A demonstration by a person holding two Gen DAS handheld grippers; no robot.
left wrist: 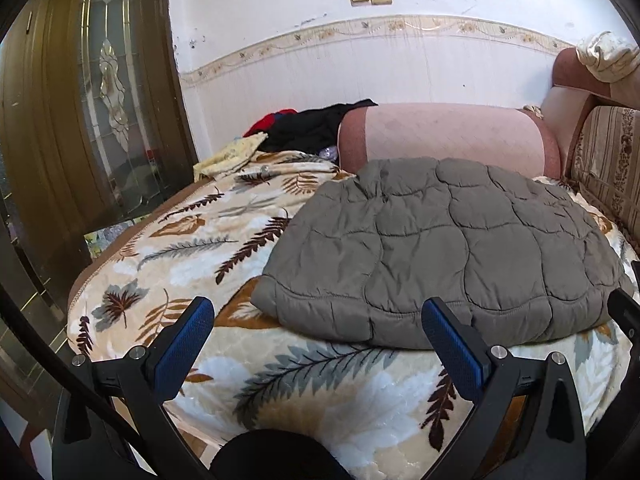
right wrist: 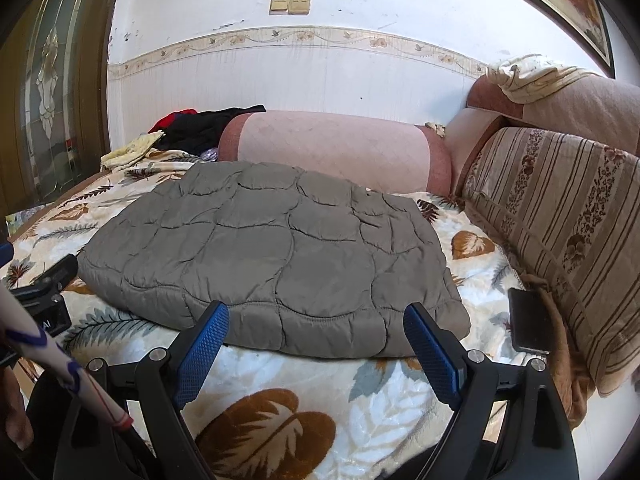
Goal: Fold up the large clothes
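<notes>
A grey quilted jacket (left wrist: 440, 248) lies spread flat on a leaf-patterned blanket (left wrist: 192, 256), with its hem toward me. In the left wrist view my left gripper (left wrist: 316, 316) stands open just short of the hem's left half, nothing between its blue pads (left wrist: 184, 344). In the right wrist view the jacket (right wrist: 272, 256) fills the middle, and my right gripper (right wrist: 316, 316) is open at the near hem, one pad to each side of the hem's right half, with no contact to be seen. The left gripper's black body (right wrist: 48, 284) shows at the left edge of that view.
A pink bolster (right wrist: 336, 148) lies behind the jacket by the wall. A heap of black, red and yellow clothes (left wrist: 296, 128) sits at the back left. Striped cushions (right wrist: 560, 232) stand along the right side, a dark phone (right wrist: 528, 320) beside them. A wooden glazed door (left wrist: 92, 92) is on the left.
</notes>
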